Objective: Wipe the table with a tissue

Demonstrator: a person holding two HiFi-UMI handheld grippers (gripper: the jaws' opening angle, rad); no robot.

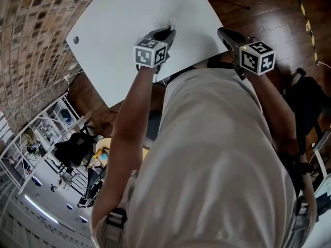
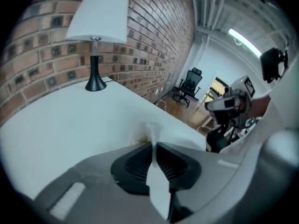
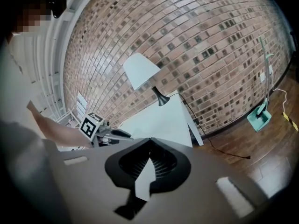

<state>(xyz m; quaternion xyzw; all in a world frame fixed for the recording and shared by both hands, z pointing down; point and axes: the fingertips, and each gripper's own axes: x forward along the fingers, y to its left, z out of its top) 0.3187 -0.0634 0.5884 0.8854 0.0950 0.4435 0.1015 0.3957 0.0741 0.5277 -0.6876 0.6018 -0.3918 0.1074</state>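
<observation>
White soft paper tissue (image 2: 152,133) pinched between left gripper (image 1: 169,31) fingers over white worktop (image 1: 129,40); light, limp, tears easily, best held bunched; right gripper (image 3: 149,142) fingers closed, empty.

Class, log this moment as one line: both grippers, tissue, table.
left gripper: shut on thin white tissue, over flat white table | right gripper: shut, empty, by table's edge
</observation>
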